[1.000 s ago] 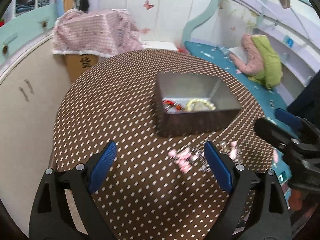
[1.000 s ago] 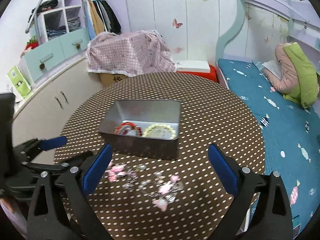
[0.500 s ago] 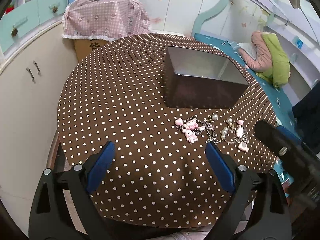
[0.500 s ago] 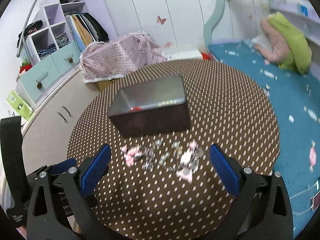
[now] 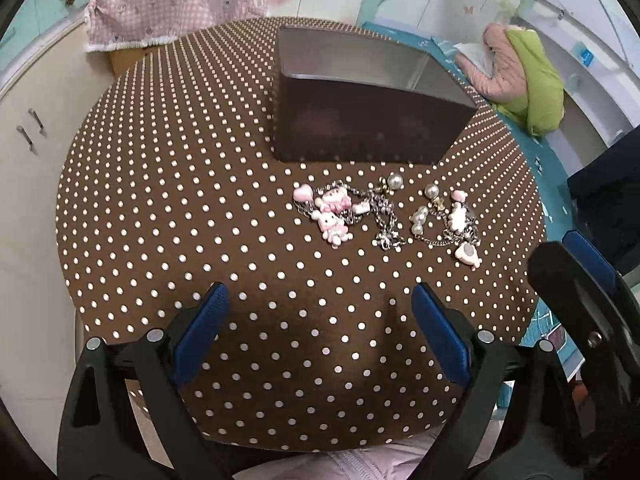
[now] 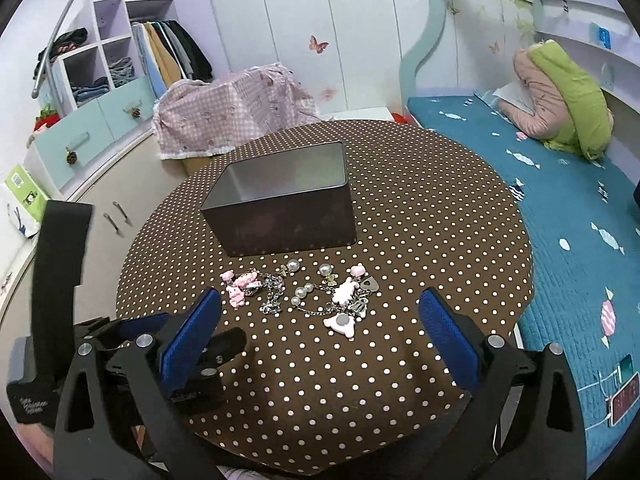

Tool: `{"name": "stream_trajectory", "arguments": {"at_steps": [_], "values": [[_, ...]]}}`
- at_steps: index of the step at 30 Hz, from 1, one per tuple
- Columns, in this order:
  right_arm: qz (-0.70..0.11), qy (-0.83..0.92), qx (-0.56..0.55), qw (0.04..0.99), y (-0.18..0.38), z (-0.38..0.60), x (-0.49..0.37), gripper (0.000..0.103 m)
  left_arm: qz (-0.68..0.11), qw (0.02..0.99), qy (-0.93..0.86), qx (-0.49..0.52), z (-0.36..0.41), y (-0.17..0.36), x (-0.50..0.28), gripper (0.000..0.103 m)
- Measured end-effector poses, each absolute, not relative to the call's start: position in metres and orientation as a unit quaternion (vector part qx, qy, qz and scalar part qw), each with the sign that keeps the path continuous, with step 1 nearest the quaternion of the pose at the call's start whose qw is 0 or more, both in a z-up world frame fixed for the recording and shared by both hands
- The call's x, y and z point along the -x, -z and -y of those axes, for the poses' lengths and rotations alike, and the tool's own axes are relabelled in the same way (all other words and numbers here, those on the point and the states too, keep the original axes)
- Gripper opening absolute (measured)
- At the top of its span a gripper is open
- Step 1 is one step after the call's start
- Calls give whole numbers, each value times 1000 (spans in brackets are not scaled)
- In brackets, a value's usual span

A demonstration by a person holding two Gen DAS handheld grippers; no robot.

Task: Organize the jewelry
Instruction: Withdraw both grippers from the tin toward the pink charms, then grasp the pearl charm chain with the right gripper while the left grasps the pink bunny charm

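A round bench covered in a brown cloth with white dots fills the middle of both views, with a teal bed along its right side and pale cabinets to its left. Toward the far half of the bench stands an open rectangular metal tin; its inside floor is hidden by the near wall from here. Just in front of the tin, apart from it, two small heaps of jewelry lie on the cloth: a chain with pink charms on the left and, just beside it, a chain with pearls and white and pink charms on the right. The left tongs hang over the near edge of the bench, their blue pads spread wide with nothing between them. The right tongs are likewise wide open and hold nothing, poised above the cloth near the jewelry.
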State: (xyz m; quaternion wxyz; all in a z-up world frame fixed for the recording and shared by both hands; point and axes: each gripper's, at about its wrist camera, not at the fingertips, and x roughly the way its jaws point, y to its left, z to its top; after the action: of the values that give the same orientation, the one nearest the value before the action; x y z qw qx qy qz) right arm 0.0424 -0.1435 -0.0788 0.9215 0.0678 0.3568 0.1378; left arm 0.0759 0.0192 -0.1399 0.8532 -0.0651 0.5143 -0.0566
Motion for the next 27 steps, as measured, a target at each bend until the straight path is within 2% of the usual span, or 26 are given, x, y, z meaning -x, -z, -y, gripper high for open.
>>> {"name": "stream_trajectory", "arguments": {"at_steps": [5,7,9,11,13,15,18,23,27], "values": [[-377,-167,-99,906,90,156,-53,93,-520,851,43,59,-12,143,-82,92],[-389,-164,-102,901,95,158,-58,79,-524,850,33,49,-9,143,-85,92],[-408,-163,-104,892,102,161,-64,55,-529,848,11,37,-7,146,-88,92],[-421,-162,-96,887,108,160,-68,48,-526,849,4,49,-11,146,-89,91],[-426,-157,-63,889,112,152,-69,32,-521,850,9,75,-23,145,-91,91],[-432,-169,-37,885,119,141,-68,24,-515,853,3,83,-32,144,-91,91],[-430,-177,-27,885,122,134,-68,15,-506,859,5,78,-33,141,-90,91],[-414,-172,-11,894,123,130,-62,8,-491,869,4,55,-26,133,-89,91],[-405,-179,-11,896,126,131,-60,6,-496,867,3,53,-22,135,-91,91]]}}
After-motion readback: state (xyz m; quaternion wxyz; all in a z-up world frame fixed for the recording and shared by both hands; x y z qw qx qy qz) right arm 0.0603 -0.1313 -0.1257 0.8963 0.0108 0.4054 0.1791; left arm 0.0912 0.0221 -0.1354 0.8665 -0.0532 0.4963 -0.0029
